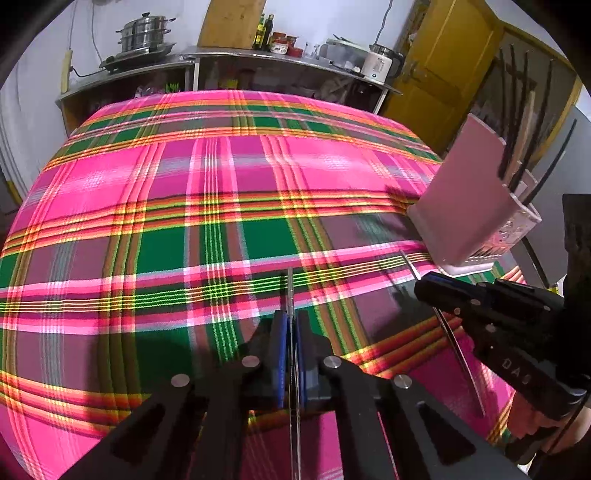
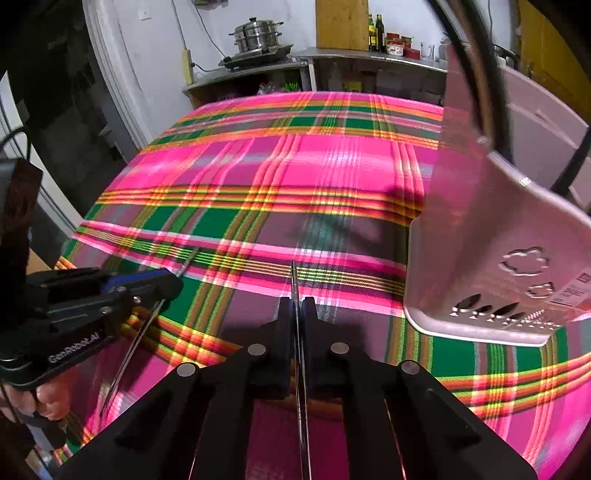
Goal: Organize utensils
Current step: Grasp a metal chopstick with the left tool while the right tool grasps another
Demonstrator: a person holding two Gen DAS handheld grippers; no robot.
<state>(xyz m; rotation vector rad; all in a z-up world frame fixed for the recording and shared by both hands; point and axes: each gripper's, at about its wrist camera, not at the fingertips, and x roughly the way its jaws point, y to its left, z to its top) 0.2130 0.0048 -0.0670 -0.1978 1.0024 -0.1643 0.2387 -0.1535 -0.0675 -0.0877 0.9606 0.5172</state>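
My left gripper (image 1: 291,325) is shut on a thin metal utensil (image 1: 290,291) whose tip sticks out forward between the pads, above the plaid tablecloth (image 1: 221,177). My right gripper (image 2: 297,306) is shut on a second thin metal utensil (image 2: 294,280) in the same way. Each gripper shows in the other's view: the right one (image 1: 436,291) with its utensil (image 1: 458,347) at the right, the left one (image 2: 166,284) with its utensil (image 2: 140,332) at the left. A pink utensil holder (image 1: 465,206) with several dark chopsticks (image 1: 517,122) stands right of both; it looms close in the right wrist view (image 2: 498,240).
The table is covered by the pink and green plaid cloth (image 2: 295,177). Behind it a metal counter (image 1: 258,59) carries a steel steamer pot (image 1: 146,33), bottles (image 1: 264,31) and a white kettle (image 1: 376,64). A yellow door (image 1: 443,66) is at the back right.
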